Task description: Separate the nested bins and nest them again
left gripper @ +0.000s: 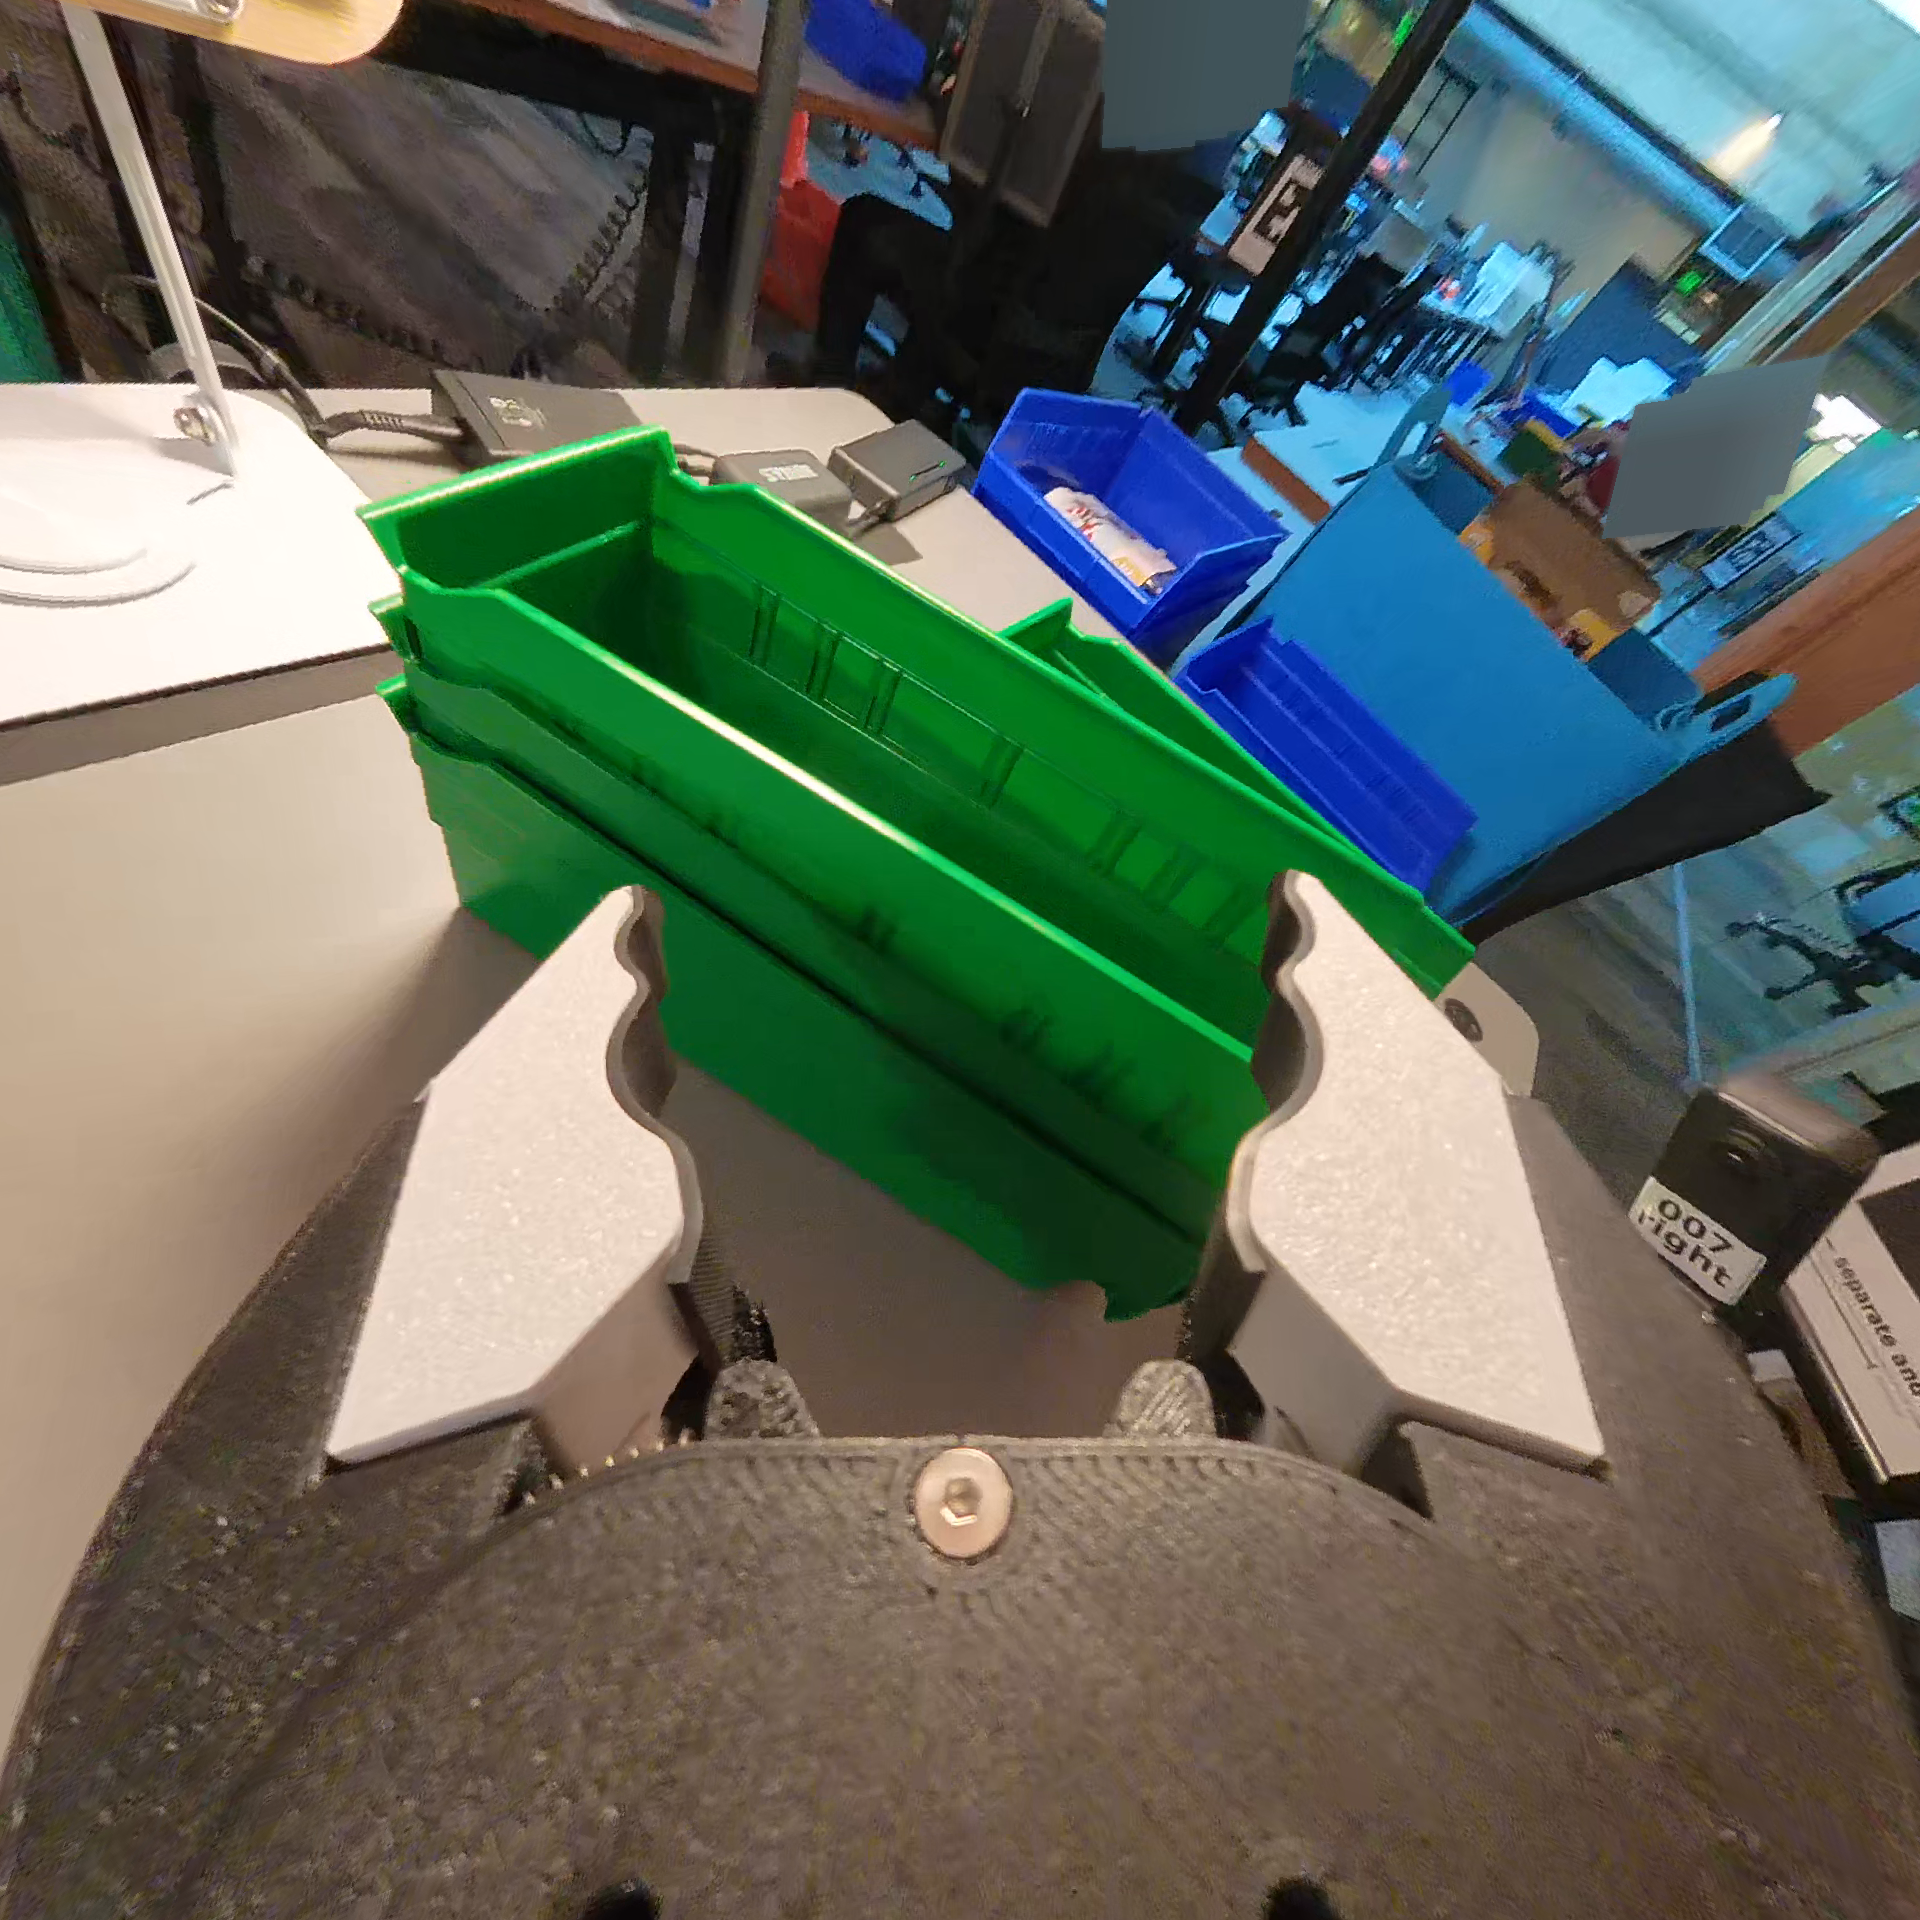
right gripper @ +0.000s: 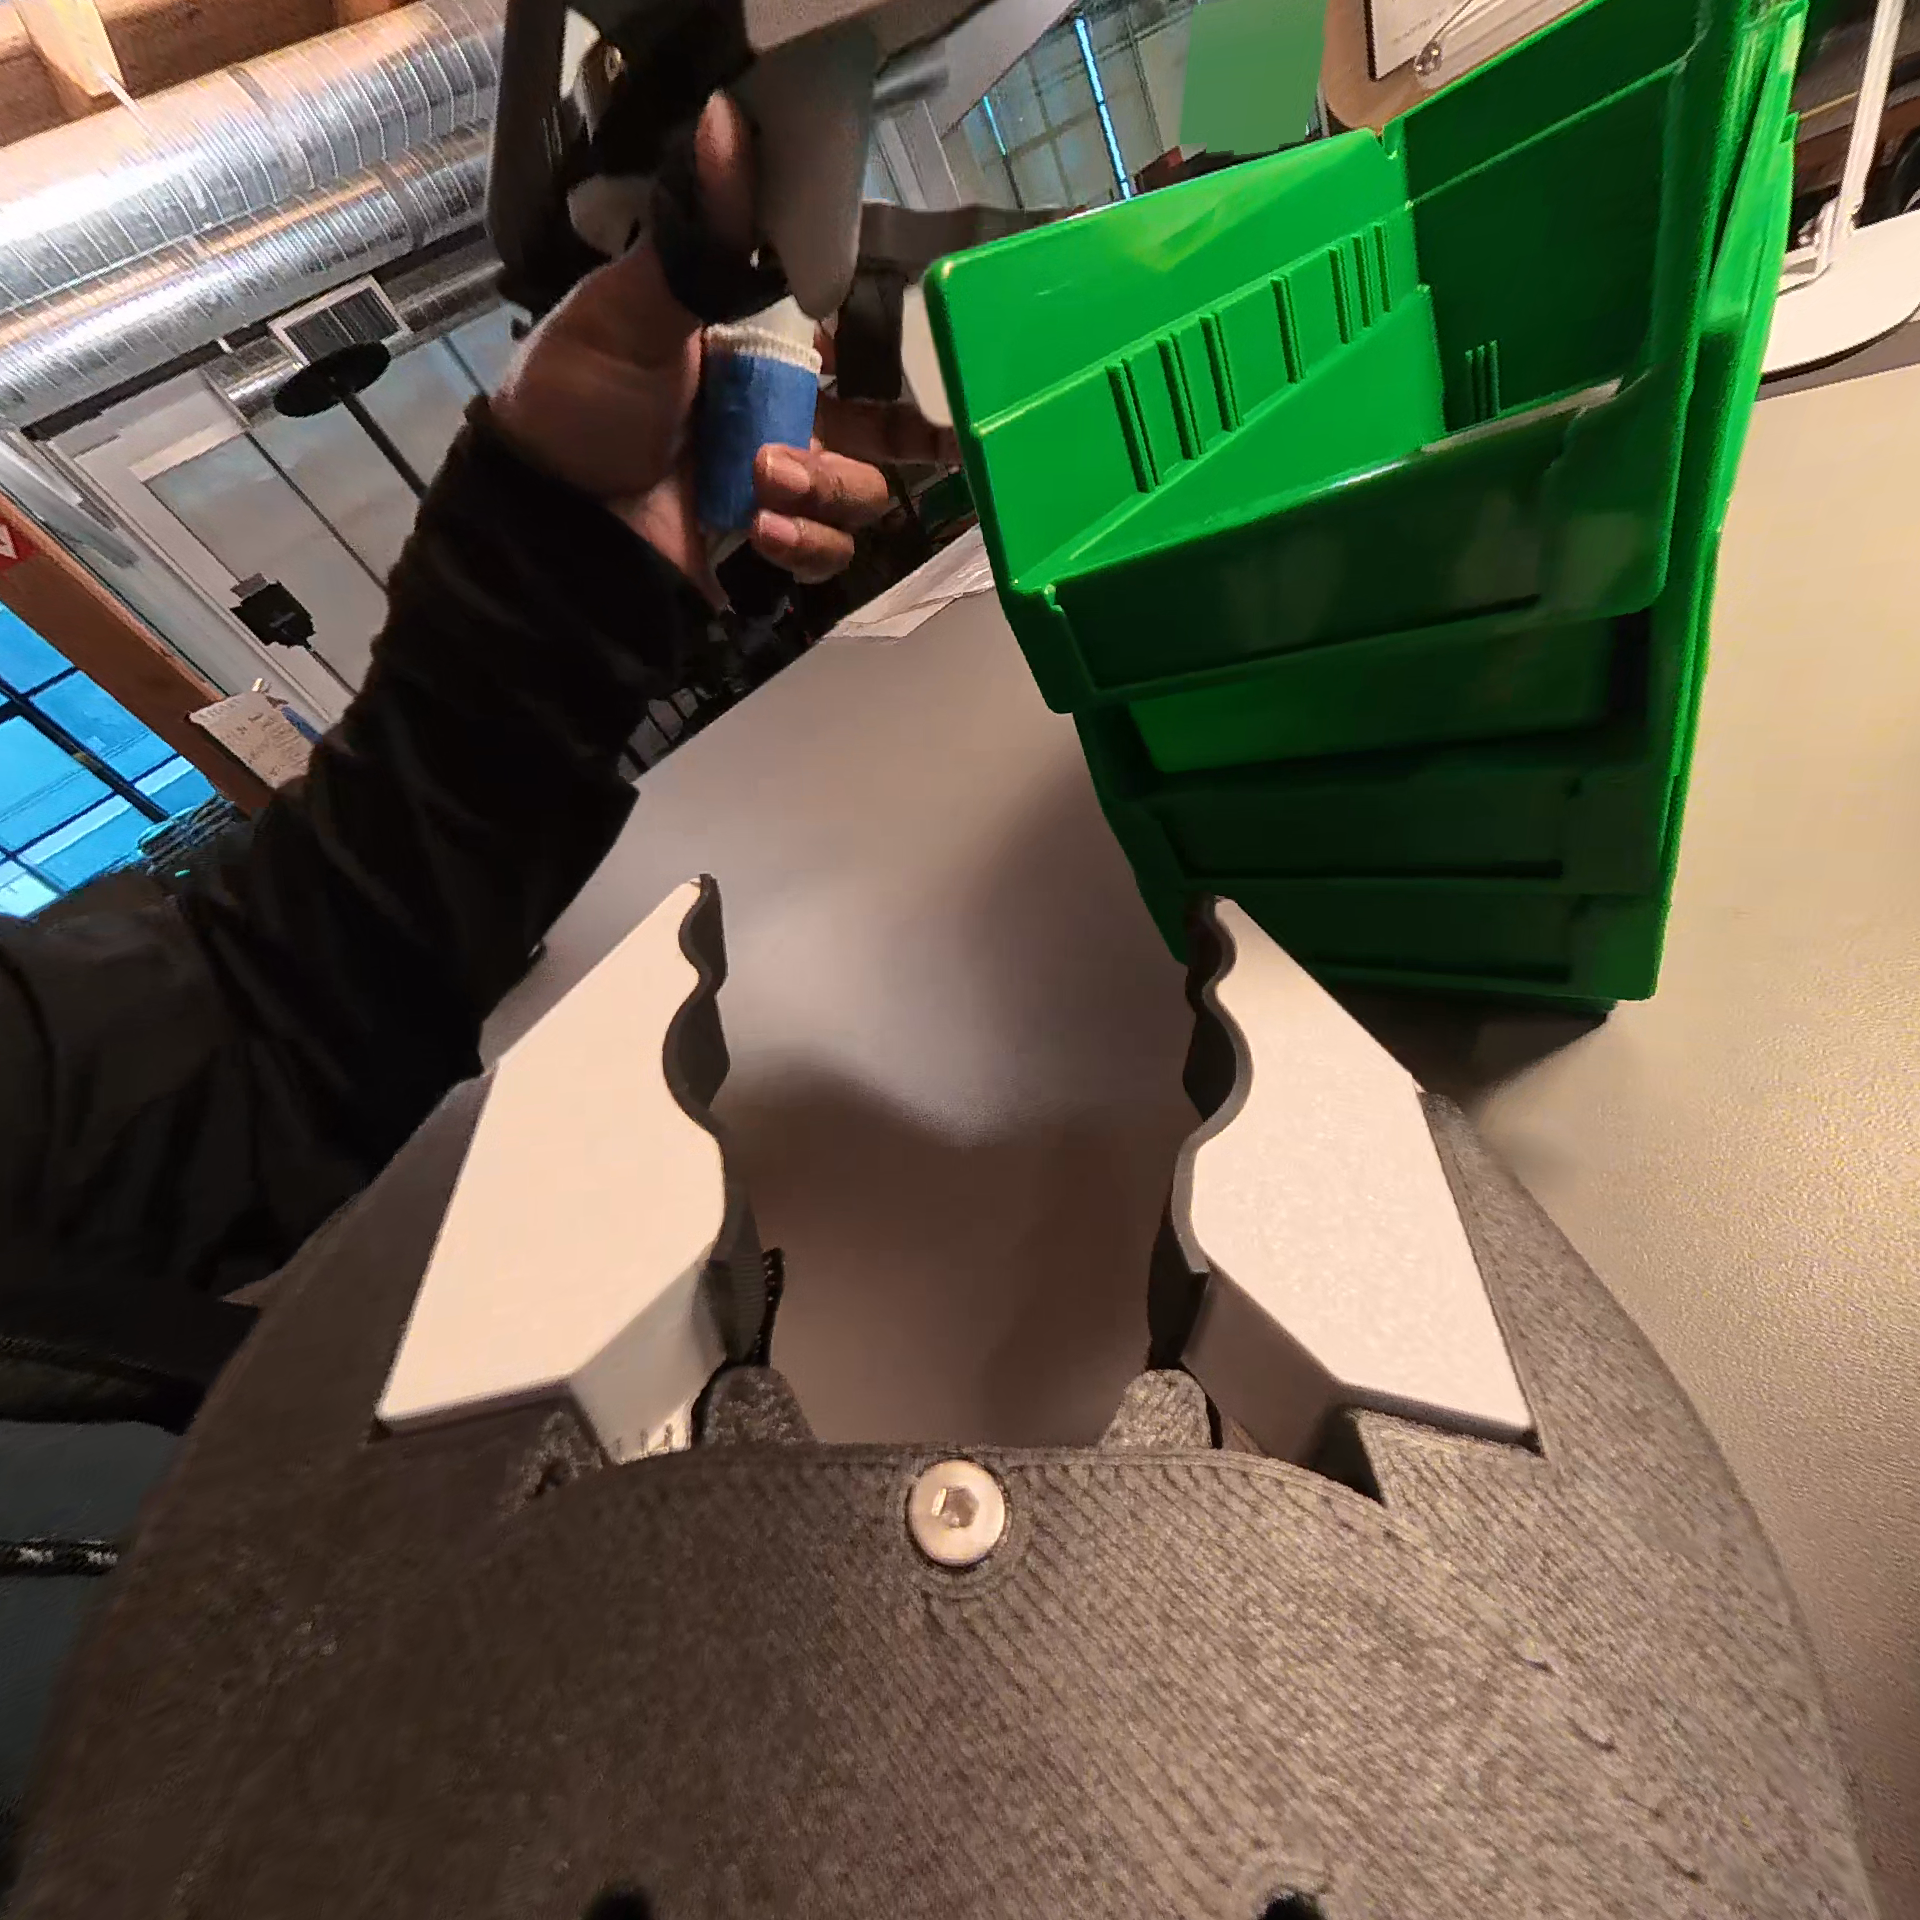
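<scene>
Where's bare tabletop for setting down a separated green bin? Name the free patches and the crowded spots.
Free: the grey tabletop between the green bin stack and the person's sleeve, and the stretch left of the stack. Crowded: behind the stack, black adapters; to its right, blue bins.

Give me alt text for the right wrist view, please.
The right hand-held gripper hangs open over a grey table, nothing between its fingers. A nested stack of green bins stands just beyond to the right; a person's hand grips the other gripper's handle at upper left.
</scene>
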